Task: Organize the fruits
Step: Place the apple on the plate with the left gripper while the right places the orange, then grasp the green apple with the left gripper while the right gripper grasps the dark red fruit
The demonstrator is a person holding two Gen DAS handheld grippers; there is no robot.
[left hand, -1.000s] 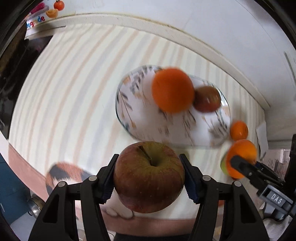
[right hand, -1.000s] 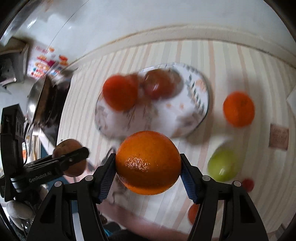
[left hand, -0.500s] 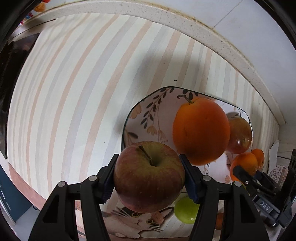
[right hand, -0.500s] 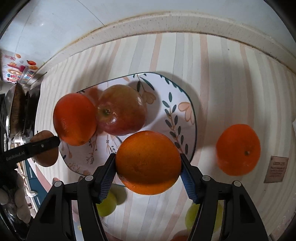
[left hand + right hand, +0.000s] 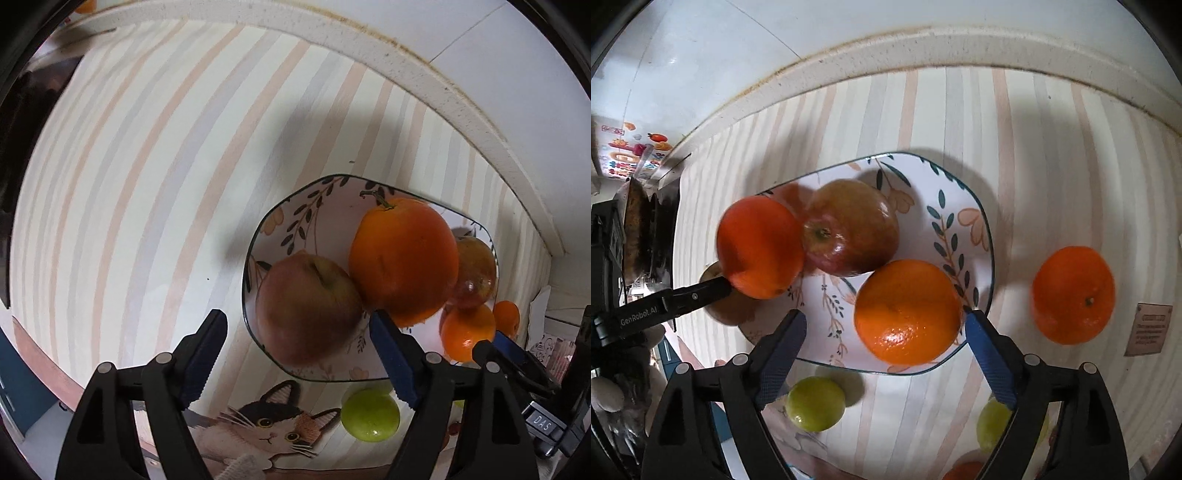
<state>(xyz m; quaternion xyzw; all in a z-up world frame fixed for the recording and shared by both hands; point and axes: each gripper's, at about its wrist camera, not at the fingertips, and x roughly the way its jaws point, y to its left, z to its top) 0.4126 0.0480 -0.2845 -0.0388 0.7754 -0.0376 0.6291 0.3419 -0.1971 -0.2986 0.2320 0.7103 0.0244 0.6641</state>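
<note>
A floral plate (image 5: 275,218) (image 5: 964,206) lies on the striped cloth. In the left wrist view a dull red apple (image 5: 308,310) rests on its near edge, against a large orange (image 5: 402,260), with a second red apple (image 5: 476,273) behind. My left gripper (image 5: 299,356) is open, jaws wide either side of the dull apple. In the right wrist view an orange (image 5: 908,310) sits on the plate's near rim beside the red apple (image 5: 849,227) and the large orange (image 5: 759,245). My right gripper (image 5: 886,354) is open around that orange.
A loose orange (image 5: 1073,293) lies on the cloth right of the plate. Two green limes (image 5: 814,402) (image 5: 993,424) lie near the front edge. A cat picture (image 5: 269,428) is printed on the cloth. A raised counter rim (image 5: 923,48) and wall run behind.
Both grippers came down to the plate and opened. The left let go of the dull red apple, the right let go of the orange; both fruits now rest on the plate.
</note>
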